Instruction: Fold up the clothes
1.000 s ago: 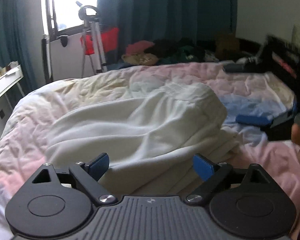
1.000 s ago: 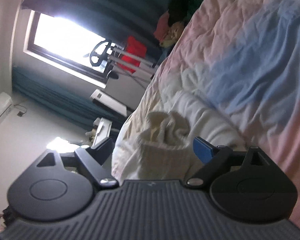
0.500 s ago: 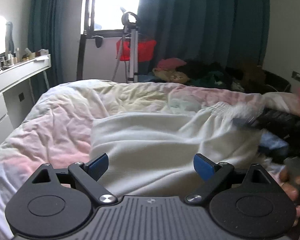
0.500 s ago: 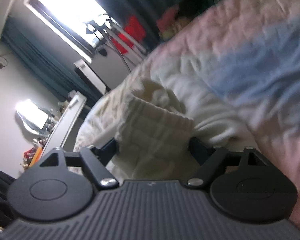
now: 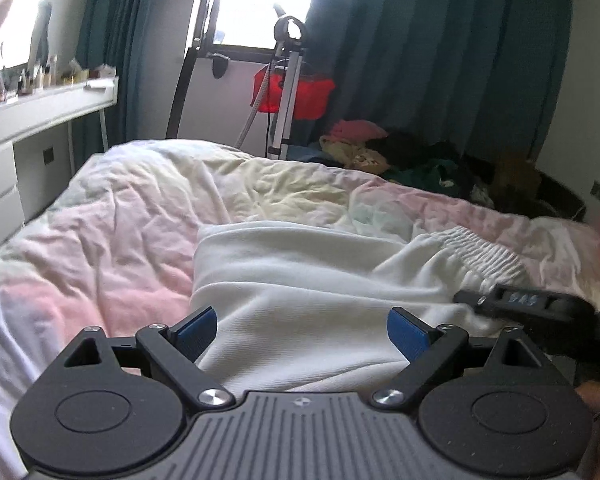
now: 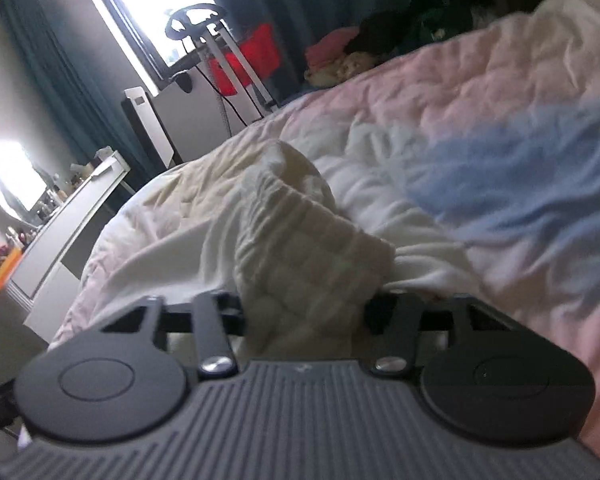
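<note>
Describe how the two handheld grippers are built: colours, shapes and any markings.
The left gripper has a grey ribbed body flanked by two round black discs, with black angled link arms on silver screws and blue pads on its fingers. The right gripper has the same grey ribbed body, black discs and silver screws; its pads are hidden by cloth. No cables or sleeves show.

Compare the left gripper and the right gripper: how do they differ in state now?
The left gripper is open, its blue pads bare and spread above the white garment; the right gripper is closed on the garment's ribbed waistband, pads hidden by cloth. Both are over the same garment on the bed.
</note>
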Action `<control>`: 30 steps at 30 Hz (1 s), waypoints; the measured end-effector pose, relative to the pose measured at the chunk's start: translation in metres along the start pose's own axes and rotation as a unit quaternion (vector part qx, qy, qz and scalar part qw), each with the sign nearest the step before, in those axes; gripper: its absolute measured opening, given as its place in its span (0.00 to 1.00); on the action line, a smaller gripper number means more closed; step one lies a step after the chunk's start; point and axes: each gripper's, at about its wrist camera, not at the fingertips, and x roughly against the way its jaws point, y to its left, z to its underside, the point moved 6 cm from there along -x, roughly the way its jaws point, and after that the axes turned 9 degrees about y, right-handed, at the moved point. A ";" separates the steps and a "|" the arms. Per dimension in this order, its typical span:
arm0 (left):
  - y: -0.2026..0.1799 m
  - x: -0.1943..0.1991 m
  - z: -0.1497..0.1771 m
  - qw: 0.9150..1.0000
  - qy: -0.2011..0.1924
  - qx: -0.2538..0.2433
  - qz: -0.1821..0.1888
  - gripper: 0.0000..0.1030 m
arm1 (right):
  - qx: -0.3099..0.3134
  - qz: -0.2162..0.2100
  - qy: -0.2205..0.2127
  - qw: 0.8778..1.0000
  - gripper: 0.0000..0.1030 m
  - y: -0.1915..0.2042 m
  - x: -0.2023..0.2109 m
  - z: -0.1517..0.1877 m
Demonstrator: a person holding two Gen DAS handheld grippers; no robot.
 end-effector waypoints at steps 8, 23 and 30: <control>0.001 0.002 0.005 0.999 0.004 0.030 0.036 0.92 | 0.005 -0.018 -0.034 0.999 0.42 -0.006 0.027 -0.019; -0.027 0.018 0.022 0.997 -0.026 -0.060 0.049 0.92 | 0.099 -0.102 -0.099 0.985 0.42 0.037 0.076 -0.022; -0.094 0.027 0.065 0.968 -0.028 -0.230 0.094 0.90 | -0.007 -0.116 -0.052 0.992 0.41 -0.002 0.051 -0.046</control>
